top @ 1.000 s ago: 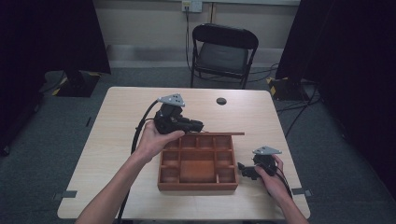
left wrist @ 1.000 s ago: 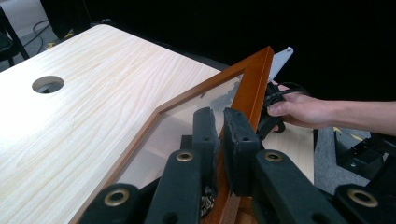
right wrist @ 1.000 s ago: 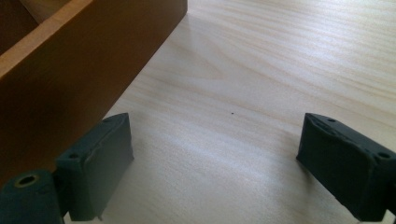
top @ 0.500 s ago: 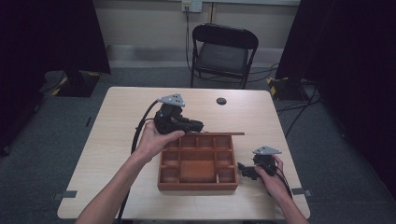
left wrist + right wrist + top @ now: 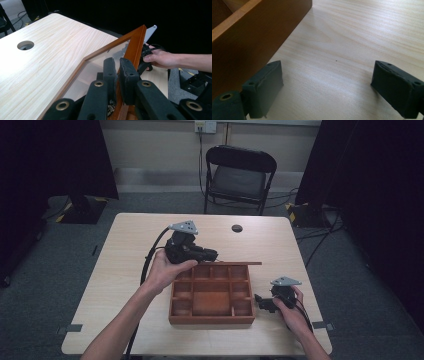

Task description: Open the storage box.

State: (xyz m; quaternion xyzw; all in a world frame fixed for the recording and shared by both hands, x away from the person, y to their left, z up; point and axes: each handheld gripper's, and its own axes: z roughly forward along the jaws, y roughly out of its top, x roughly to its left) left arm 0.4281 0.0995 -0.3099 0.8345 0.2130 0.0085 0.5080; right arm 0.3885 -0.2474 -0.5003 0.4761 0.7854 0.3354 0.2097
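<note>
Nearest the person, the right gripper point(image 5: 264, 303) rests low on the table point(image 5: 130, 245) just beside the right wall of the wooden box point(image 5: 212, 292), its jaws spread wide with nothing between them — in the right gripper view the rubbery black pads point(image 5: 265, 82) frame only bare, pale wood-grain laminate. The box sits near the table's front edge, a shallow, reddish-brown tray split by thin partitions into small square cells around one larger cell. Beyond it, the left gripper point(image 5: 202, 255) has its jaws clenched on the hinged lid point(image 5: 117, 53), a slim wooden frame around a clear pane, raised on edge along the box's far side. The step in hand looks like swinging that lid open or shut — next, probably a slow arc about the hinge while the right gripper braces the box.
</note>
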